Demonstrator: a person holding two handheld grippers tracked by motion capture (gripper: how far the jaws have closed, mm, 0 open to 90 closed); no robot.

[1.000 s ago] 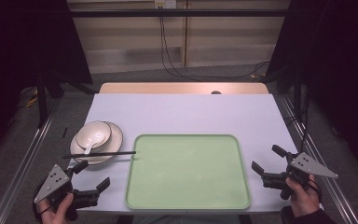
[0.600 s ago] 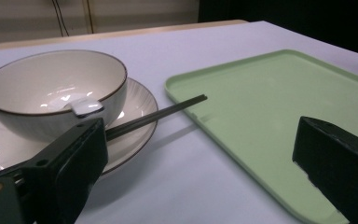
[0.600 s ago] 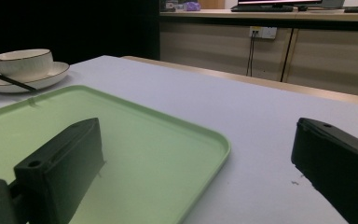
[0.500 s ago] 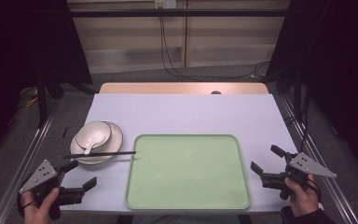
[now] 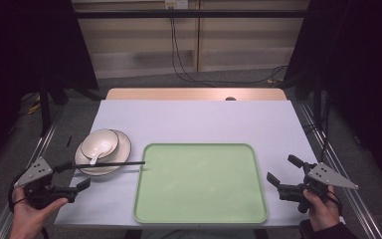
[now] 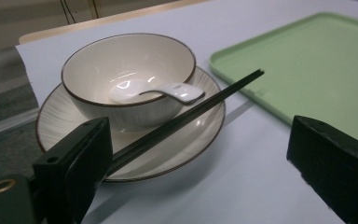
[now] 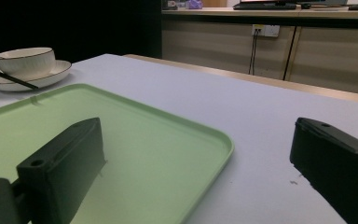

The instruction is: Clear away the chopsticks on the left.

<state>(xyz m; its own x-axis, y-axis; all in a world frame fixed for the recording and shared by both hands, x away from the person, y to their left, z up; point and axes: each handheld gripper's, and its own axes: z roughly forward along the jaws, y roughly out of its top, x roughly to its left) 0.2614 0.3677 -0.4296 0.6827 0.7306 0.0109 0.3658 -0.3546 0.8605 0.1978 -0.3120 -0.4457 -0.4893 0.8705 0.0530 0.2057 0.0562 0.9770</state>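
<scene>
As the left gripper (image 5: 74, 175) hovered at the near left corner of the table (image 5: 194, 119), its jaws stood wide apart and had just been closing a little, with nothing pressed between them. In the left gripper view, the black chopsticks (image 6: 186, 114) ran just beside the inner face of one jaw (whether they touched it could not be told) and slanted away across the rim of a striped saucer (image 6: 135, 154). Their far tips hung above the bare table, near the edge of the green tray (image 6: 326, 70). On the saucer sat a cream bowl (image 6: 126, 74) with a dark rim, and a white spoon (image 6: 168, 91) rested inside it, its handle poking over the bowl's edge. From the high view, the chopsticks (image 5: 107, 164) lay level across the saucer's near side, between the left gripper and the tray (image 5: 199, 184). The right gripper (image 5: 286, 177), held in a hand (image 5: 321, 211) at the near right of the table, was also wide open and empty, well apart from the bowl and pointing toward the tray.
</scene>
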